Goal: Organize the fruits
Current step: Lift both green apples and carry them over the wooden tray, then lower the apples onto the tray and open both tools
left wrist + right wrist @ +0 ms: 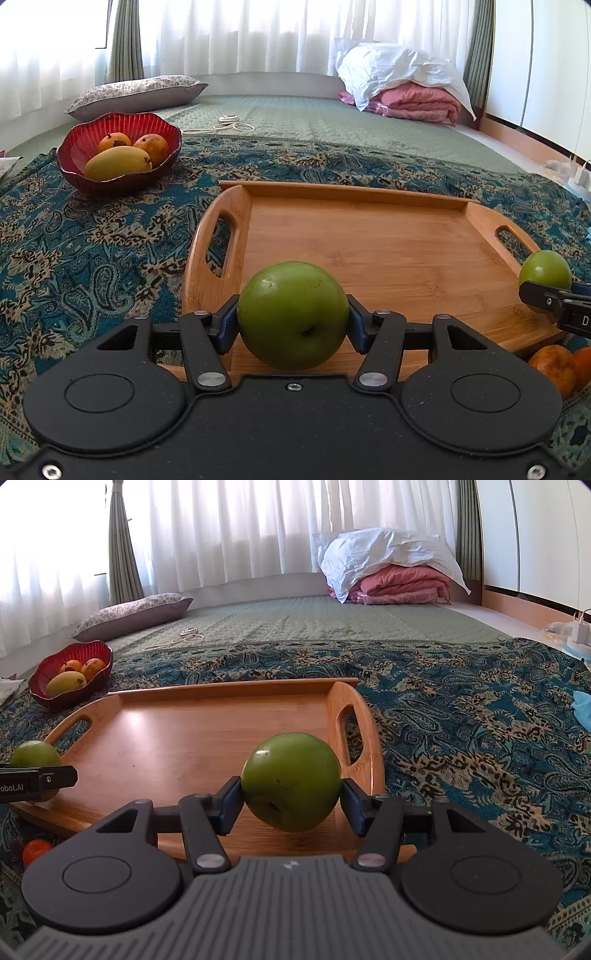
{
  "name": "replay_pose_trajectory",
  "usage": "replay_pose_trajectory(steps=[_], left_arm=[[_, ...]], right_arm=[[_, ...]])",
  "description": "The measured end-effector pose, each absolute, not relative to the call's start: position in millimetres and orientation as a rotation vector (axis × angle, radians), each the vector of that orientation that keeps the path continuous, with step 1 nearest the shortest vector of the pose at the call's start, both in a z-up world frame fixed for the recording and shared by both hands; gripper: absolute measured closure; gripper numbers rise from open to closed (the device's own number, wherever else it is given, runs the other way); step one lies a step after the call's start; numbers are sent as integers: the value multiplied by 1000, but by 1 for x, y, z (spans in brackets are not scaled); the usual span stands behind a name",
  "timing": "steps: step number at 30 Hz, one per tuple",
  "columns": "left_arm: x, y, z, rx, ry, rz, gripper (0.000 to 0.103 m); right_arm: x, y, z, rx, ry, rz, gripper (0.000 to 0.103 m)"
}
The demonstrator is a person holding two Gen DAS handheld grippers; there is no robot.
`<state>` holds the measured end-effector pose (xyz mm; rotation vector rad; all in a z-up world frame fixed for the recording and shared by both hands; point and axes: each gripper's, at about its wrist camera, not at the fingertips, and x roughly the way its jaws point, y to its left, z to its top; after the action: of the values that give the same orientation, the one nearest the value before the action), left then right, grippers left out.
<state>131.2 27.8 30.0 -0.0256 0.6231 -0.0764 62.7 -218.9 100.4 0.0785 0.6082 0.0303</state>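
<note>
My left gripper (pixel 292 321) is shut on a green apple (pixel 292 314) over the near left part of the wooden tray (pixel 388 236). My right gripper (pixel 291 797) is shut on a second green apple (pixel 291 786) over the near right part of the same tray (pixel 184 734). Each view shows the other gripper's apple at its edge: the right one in the left wrist view (pixel 546 271), the left one in the right wrist view (pixel 35 754). A red bowl (pixel 79 147) holding mangoes (pixel 118 162) sits at the far left on the patterned cloth. Oranges (pixel 554 365) lie just before the tray.
The tray has raised rims and cut-out handles (pixel 223 243) at both ends. A pillow (pixel 140 92), a white cord (pixel 231 123) and folded pink bedding (pixel 417 101) lie on the green mat beyond. A blue cloth (pixel 581 709) lies at far right.
</note>
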Motion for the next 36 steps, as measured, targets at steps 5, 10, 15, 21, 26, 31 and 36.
replay_pose_trajectory(steps=[5,10,15,21,26,31,36], left_arm=[[133,27,27,-26,638,-73,48],[135,29,25,-32,643,-67,48],[137,30,24,-33,645,-65,48],[137,30,24,-33,645,-65,48],[132,30,28,-27,611,-61,43],[124,26,33,-4,592,-73,27],[113,29,35,-35,571,-83,15]], right_arm=[[66,-219,98,78,629,28,43],[67,-218,96,71,631,29,43],[69,-217,95,66,631,31,43],[69,-217,95,61,632,31,42],[65,-217,98,71,613,31,30],[59,-210,104,18,587,34,27],[47,-204,104,-12,568,44,23]])
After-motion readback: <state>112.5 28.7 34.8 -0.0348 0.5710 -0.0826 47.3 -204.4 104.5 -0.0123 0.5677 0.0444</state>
